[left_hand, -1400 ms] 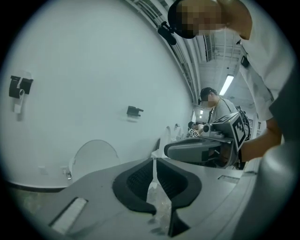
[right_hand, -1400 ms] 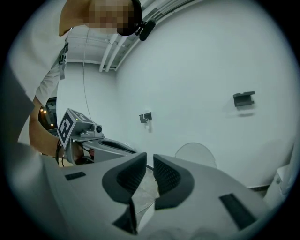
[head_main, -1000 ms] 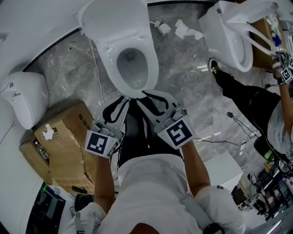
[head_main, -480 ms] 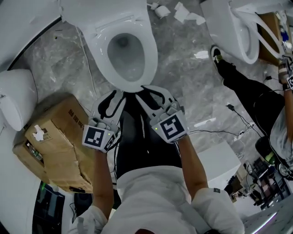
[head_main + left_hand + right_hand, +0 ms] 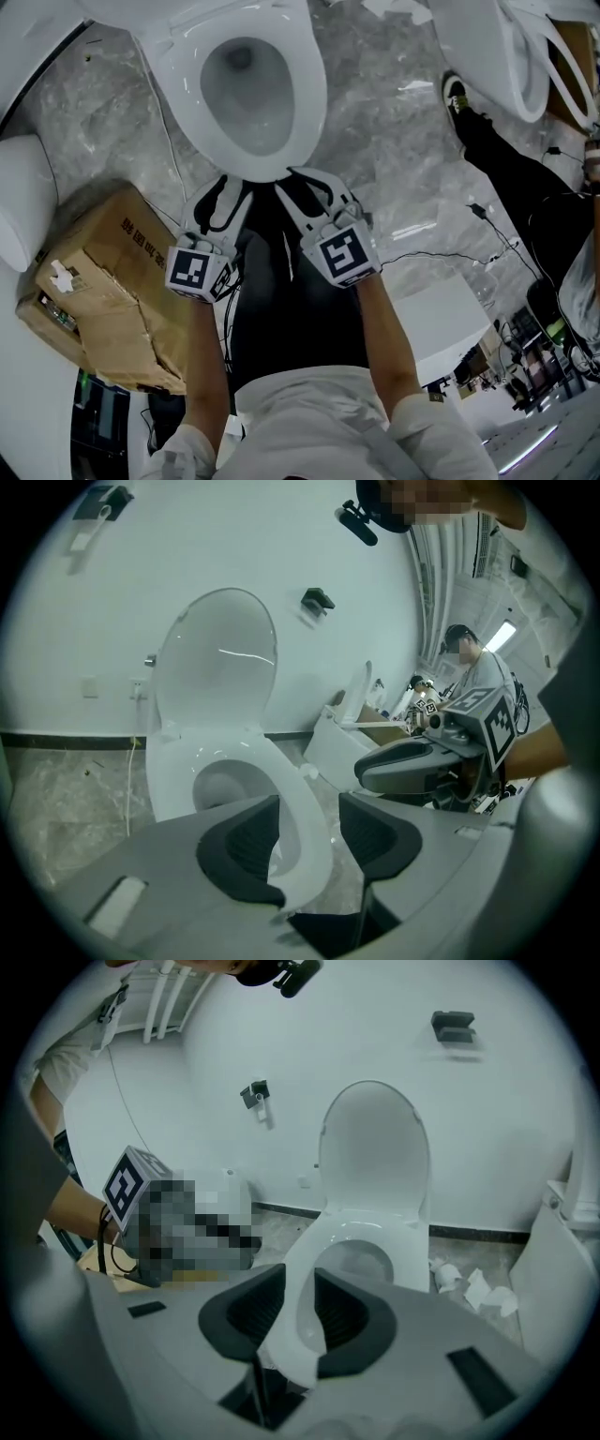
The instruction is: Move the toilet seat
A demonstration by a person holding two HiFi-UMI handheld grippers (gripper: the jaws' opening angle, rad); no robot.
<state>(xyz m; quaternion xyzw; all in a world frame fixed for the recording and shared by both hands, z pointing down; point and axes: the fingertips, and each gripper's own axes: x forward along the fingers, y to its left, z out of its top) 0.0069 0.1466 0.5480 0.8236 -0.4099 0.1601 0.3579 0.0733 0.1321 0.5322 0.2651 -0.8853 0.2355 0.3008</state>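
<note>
Our left hand-held gripper (image 5: 309, 832) has just been opening its jaws. The toilet seat (image 5: 314, 94) is between them, but the pads are let go of it. Our right hand-held gripper (image 5: 298, 1312) is clenched on the near edge of the same seat, with both pads pressing on the rim.

The seat lies down flat on the bowl (image 5: 246, 89), right in front of us. The lid (image 5: 220, 658) stands up at the far side, against the wall.

We think the seat is hard, smooth plastic. It is stiff and not very heavy, but it is slippery, so pads could slide off. It swings on a hinge at the far end, so the near front rim is the best place to hold. If it drops, it could bang and crack.

A cardboard box (image 5: 103, 281) sits on the floor to our left. Another toilet (image 5: 487, 47) is far to the right, with another person's leg (image 5: 506, 169) beside it. A thin cable (image 5: 431, 255) lies on the floor at our right. None of these stands in the seat's way.
</note>
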